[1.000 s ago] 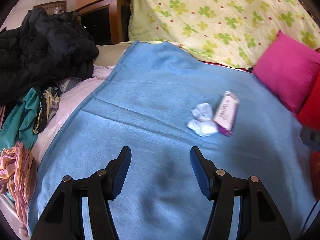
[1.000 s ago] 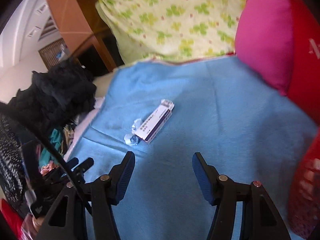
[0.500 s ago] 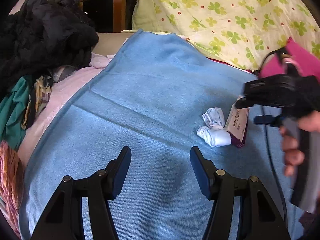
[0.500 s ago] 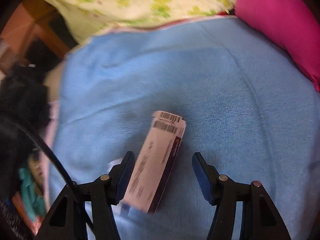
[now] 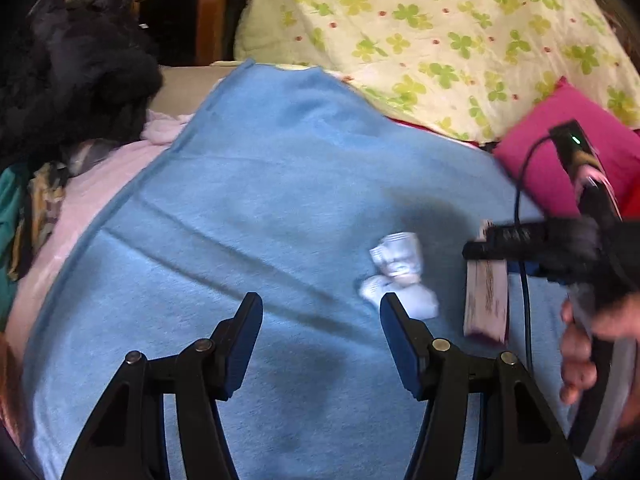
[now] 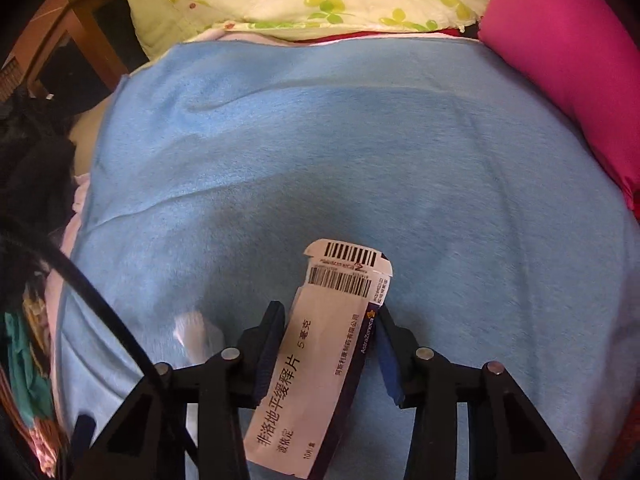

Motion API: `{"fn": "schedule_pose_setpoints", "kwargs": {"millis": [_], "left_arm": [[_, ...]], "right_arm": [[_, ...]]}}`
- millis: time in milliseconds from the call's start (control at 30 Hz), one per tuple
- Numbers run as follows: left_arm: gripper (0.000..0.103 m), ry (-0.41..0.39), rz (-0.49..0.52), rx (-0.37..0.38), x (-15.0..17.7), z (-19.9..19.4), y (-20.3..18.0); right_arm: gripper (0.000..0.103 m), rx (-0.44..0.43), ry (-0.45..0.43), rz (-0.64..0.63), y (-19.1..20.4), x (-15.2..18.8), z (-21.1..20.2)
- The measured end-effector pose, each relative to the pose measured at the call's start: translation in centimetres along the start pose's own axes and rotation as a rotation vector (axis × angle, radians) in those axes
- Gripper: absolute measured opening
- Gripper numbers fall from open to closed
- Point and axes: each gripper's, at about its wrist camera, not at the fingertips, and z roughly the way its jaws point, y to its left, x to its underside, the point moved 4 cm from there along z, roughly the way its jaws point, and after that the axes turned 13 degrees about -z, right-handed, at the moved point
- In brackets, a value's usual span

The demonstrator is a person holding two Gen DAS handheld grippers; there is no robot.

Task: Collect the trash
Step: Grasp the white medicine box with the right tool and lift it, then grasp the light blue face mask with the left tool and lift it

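Trash items counted: two. One flat medicine box (image 6: 320, 364), white face with printed text, dark purple side, two barcodes on its open end flap. One crumpled white tissue wad (image 5: 398, 276).

Box: lies on the blue blanket (image 6: 360, 152) of the bed, toward the near edge, long axis running away from the right wrist camera. Right tongs (image 6: 330, 344) straddle it: left pad against the box's long left edge, right pad at the purple side; they look pinched onto the box. In the left wrist view the same box (image 5: 486, 300) shows with the right tool's black fingers over its far end; that part is blurred.

Tissue wad: on the blanket just beside the box on its left, a narrow gap of blanket between them. In the right wrist view only a blurred white patch (image 6: 194, 330) shows left of the tongs.

Left tongs (image 5: 322, 326): spread wide, nothing between the pads, over bare blanket, near the wad; right pad tip close to it, contact not clear.

Surroundings: one pink cushion (image 6: 568, 64) at the blanket's right edge; one floral quilt (image 5: 440, 28) along the far edge; one dark clothes pile (image 5: 68, 80) off the left edge.
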Motion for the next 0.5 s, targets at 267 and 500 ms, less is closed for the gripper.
{"fn": "schedule_pose_setpoints", "kwargs": {"millis": [267,500], "left_arm": [[0.067,0.038,0.086,0.095,-0.1,2.0,-3.6],[0.061,0.121,0.097,0.084,0.3,4.9,-3.8]], "right_arm": [[0.046,-0.005,-0.082,-0.136,-1.7,6.4,-5.7],[0.046,-0.036,-0.15,-0.146,-2.8,11.6,-8.9]]}}
